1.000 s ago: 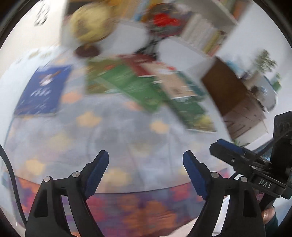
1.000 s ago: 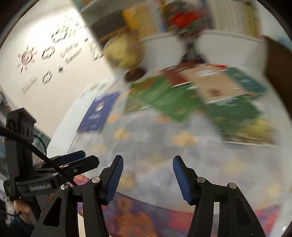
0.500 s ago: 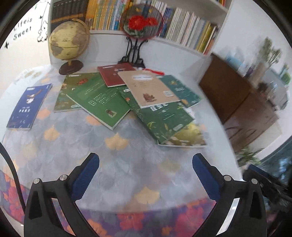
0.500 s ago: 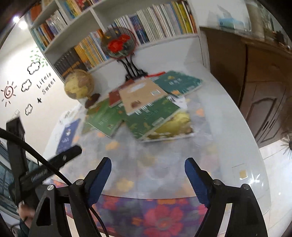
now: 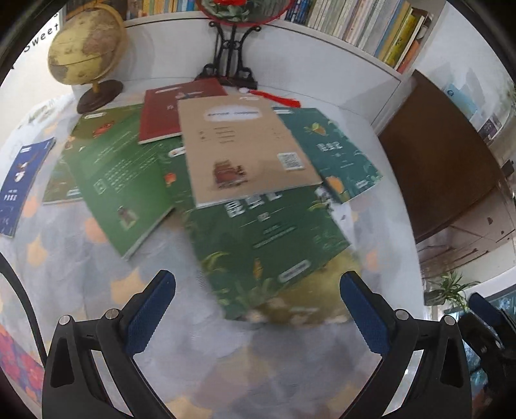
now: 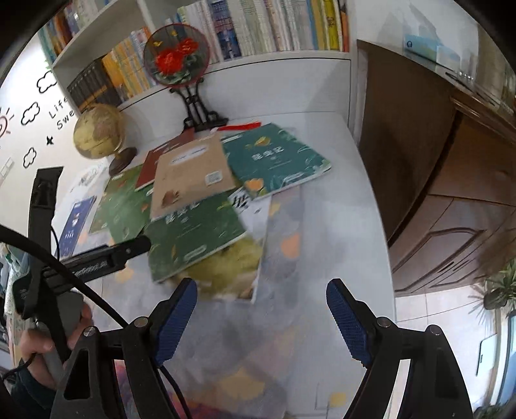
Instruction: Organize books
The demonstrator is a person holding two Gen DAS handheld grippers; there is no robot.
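Observation:
Several books lie in an overlapping pile on the table. A tan book (image 5: 245,151) tops it, over a dark green book (image 5: 258,238), with a teal book (image 5: 335,151) to the right, a red book (image 5: 174,109) behind and a green book (image 5: 119,180) to the left. A yellow-green book (image 5: 306,299) peeks out underneath. Apart at the far left lies a blue book (image 5: 19,183). My left gripper (image 5: 258,290) is open and empty just before the dark green book's near corner. My right gripper (image 6: 262,290) is open and empty over the yellow-green book (image 6: 232,267), near its front edge.
A globe (image 5: 84,48) and a round red-flower fan on a black stand (image 5: 229,58) stand behind the pile, before a filled bookshelf (image 5: 354,19). A brown cabinet (image 6: 451,199) lies beyond the table's right edge. A hand (image 6: 35,345) holds the left gripper.
Both grippers have moved in toward the pile, so the books look larger and closer. Both pairs of jaws stand wider than a second ago.

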